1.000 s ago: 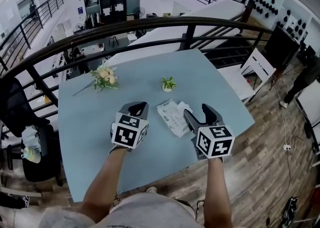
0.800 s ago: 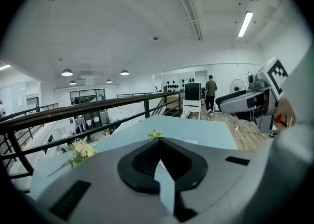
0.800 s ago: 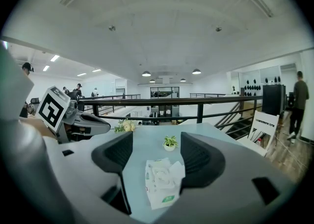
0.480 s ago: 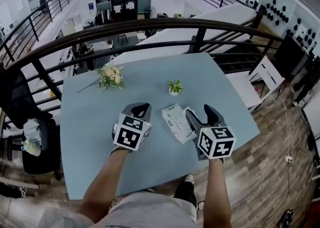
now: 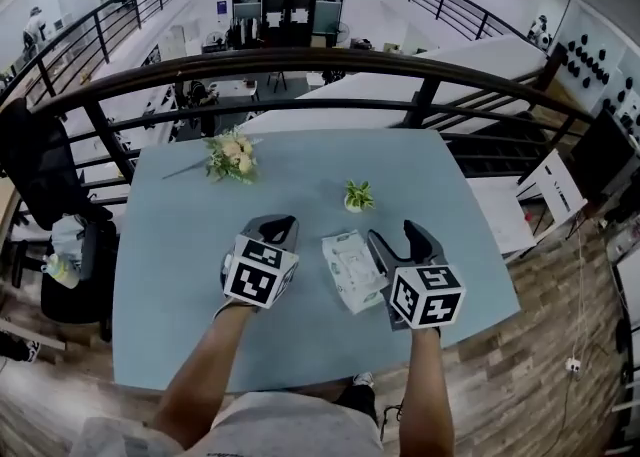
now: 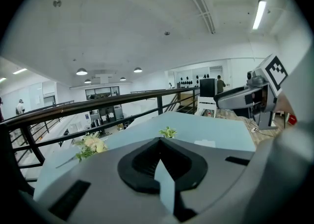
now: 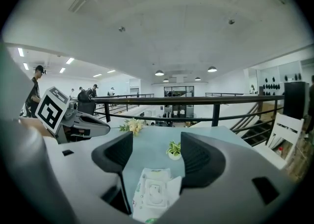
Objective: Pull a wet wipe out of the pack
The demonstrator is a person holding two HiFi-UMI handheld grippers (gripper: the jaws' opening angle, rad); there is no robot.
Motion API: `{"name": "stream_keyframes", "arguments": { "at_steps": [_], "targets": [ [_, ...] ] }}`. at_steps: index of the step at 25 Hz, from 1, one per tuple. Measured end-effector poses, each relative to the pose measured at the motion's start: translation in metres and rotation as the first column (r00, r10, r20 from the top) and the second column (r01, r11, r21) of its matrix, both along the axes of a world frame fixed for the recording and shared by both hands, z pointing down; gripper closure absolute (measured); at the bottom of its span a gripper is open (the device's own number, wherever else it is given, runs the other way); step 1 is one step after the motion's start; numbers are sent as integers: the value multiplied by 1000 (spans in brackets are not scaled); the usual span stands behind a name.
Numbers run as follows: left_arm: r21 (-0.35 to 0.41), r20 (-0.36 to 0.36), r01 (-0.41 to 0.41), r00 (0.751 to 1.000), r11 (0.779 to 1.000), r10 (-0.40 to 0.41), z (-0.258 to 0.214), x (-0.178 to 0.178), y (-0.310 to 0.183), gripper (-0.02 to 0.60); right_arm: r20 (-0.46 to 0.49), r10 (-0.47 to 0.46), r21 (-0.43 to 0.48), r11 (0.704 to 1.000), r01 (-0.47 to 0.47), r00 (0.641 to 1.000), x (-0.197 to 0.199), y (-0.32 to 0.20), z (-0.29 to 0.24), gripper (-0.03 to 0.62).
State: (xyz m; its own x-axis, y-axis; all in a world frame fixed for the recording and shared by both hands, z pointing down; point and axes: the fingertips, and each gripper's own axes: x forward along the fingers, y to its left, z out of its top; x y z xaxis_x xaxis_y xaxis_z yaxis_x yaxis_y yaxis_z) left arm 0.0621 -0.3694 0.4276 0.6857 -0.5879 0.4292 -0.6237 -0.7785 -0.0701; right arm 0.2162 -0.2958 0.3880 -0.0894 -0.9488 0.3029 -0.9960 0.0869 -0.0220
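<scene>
The white wet wipe pack [image 5: 352, 267] lies flat on the light blue table [image 5: 170, 245], between my two grippers. Its flap side faces up, and no wipe sticks out that I can see. My left gripper [image 5: 277, 228] hovers just left of the pack with its jaws shut and nothing held; its black pads [image 6: 142, 161] meet. My right gripper [image 5: 400, 238] sits at the pack's right edge and stands open. In the right gripper view the pack [image 7: 154, 191] lies low between the spread jaws of the right gripper [image 7: 157, 157], which do not touch it.
A small potted plant [image 5: 357, 195] stands just beyond the pack. A bunch of flowers [image 5: 232, 157] lies at the table's far left. A dark railing [image 5: 300, 60] runs behind the table. A black chair [image 5: 40, 195] stands to the left.
The head camera has shifted, so the table sits more centred in view. Both grippers keep their places beside the pack, and their jaws have not changed.
</scene>
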Motion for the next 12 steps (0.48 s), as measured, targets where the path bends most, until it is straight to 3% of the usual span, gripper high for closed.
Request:
{"name": "stream_keyframes", "arguments": {
  "at_steps": [5,12],
  "targets": [
    [-17,-28,38,999,999,-38,-2,10,-2,588,8,-32,2,999,32,999,16,-9,3,287],
    [-2,-4,95,995,995,-95,-2,16,-3,588,26,-84,5,996,84,996,27,-15,7,287]
  ]
}}
